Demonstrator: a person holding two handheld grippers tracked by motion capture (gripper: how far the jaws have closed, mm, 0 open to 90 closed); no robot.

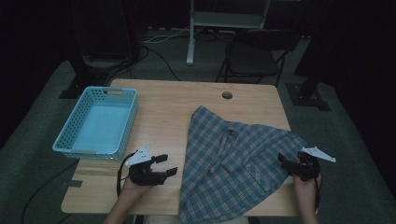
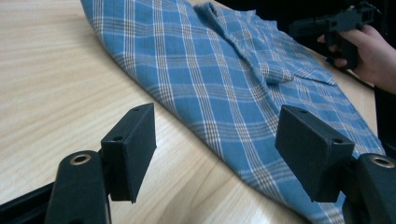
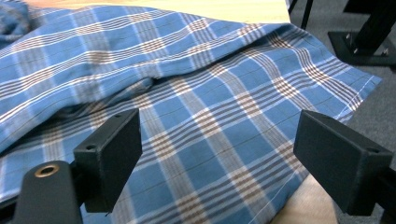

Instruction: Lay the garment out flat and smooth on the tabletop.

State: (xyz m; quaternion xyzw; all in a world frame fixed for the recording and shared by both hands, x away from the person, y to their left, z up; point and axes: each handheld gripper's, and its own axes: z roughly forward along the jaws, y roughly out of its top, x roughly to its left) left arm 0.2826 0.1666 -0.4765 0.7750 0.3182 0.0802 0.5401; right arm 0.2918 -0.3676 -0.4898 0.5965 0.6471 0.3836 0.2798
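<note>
A blue plaid shirt (image 1: 233, 158) lies spread over the right half of the wooden table (image 1: 159, 112), its hem hanging past the front and right edges. My left gripper (image 1: 168, 164) hovers just left of the shirt's left edge, jaws open and empty. In the left gripper view the shirt (image 2: 219, 70) stretches ahead of my left gripper (image 2: 215, 128), with bare wood beneath the jaws. My right gripper (image 1: 284, 162) is at the shirt's right corner, open. In the right gripper view the cloth (image 3: 196, 93) lies below and between the wide jaws of my right gripper (image 3: 217, 135), which do not pinch it.
A light blue perforated basket (image 1: 132, 116) stands empty at the table's left edge. A cable hole (image 1: 227, 95) sits near the far edge. Beyond the table are a dark chair (image 1: 254, 56) and a stand's legs. The other hand and gripper (image 2: 338, 23) appear past the shirt.
</note>
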